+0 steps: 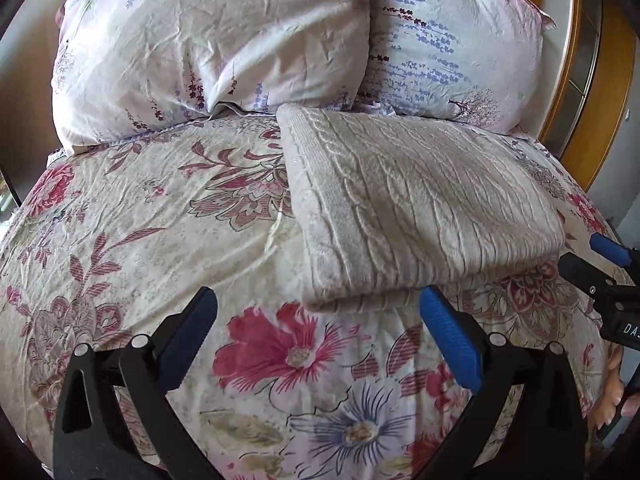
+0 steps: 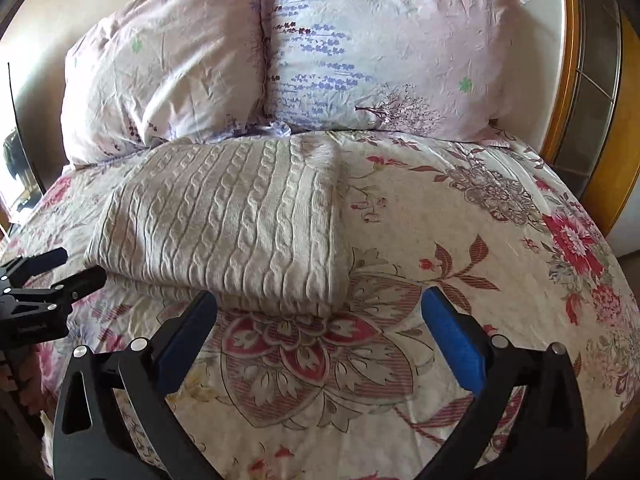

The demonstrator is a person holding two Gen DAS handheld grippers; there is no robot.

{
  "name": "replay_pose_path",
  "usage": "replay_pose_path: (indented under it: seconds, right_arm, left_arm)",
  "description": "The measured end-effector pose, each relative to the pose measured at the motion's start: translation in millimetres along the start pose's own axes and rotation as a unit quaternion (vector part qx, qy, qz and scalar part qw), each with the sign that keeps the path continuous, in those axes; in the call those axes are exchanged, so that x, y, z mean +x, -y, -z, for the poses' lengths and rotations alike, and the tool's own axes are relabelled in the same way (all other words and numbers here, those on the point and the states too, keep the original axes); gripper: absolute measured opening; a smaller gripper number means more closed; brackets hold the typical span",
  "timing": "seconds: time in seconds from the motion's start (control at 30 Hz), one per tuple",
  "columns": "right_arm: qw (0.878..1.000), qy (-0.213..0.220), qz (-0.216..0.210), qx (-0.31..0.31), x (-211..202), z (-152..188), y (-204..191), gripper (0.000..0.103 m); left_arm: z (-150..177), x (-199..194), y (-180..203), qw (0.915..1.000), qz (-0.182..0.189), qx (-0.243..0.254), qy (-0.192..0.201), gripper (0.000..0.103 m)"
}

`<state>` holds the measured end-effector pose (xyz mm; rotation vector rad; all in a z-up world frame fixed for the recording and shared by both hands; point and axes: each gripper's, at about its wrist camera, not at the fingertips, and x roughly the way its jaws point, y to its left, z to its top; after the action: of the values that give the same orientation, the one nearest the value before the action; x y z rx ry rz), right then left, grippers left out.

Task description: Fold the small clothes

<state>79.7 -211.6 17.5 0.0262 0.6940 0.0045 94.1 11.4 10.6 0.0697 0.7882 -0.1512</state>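
- The cream cable-knit sweater (image 1: 420,208) is lying on the bed, on the flowered bedspread (image 1: 140,240), already doubled into a neat rectangle; a lower layer is showing along its near edge, so the folding is looking largely done.
- Whether one more fold is wanted I cannot tell; no other small clothes are showing in either view.
- The sweater is sitting toward the head of the bed, its far edge reaching just up to the two pillows (image 2: 248,60), its near edge facing both tongs.
- The left gripper (image 1: 320,340) is standing released, its fingers spread wide over bare bedspread just short of the sweater's near edge, grasping nothing.
- The right gripper (image 2: 320,340) is standing released too, its fingers (image 2: 452,340) wide apart, with the sweater's near right corner lying just ahead of them and untouched.
- Nothing is lying between the tongs and the sweater; the pillows are crowding its far side, and the wooden bed frame (image 2: 572,80) is curving round the right edge, well clear.
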Motion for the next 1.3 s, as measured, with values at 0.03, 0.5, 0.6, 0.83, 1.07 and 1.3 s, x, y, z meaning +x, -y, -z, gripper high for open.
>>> replay_pose_path:
  seconds: [0.03,0.5,0.6,0.83,1.07,1.3]
  right_arm:
    - [1.000,-0.011,0.001,0.001,3,3,-1,0.102]
    - [0.996,-0.091,0.017,-0.007,37,14,-20,0.102]
    - [0.995,-0.098,0.006,0.007,40,14,-15,0.102]
    - [0.995,-0.097,0.006,0.006,40,14,-16,0.102]
    - [0.995,-0.097,0.006,0.005,40,14,-15,0.102]
    - [0.995,-0.097,0.006,0.006,40,14,-16,0.102]
  left_arm:
    - [2,2,0,1.0000,-0.002,0.001,-0.008,0.101]
    - [10,23,4,0.9978,-0.033,0.004,-0.057,0.101]
    - [8,23,3,0.9977,-0.034,0.005,-0.058,0.101]
    - [7,24,2,0.9977,-0.036,0.002,-0.057,0.101]
    - [7,24,2,0.9978,-0.035,0.001,-0.057,0.101]
    - [7,24,2,0.9978,-0.035,0.001,-0.057,0.101]
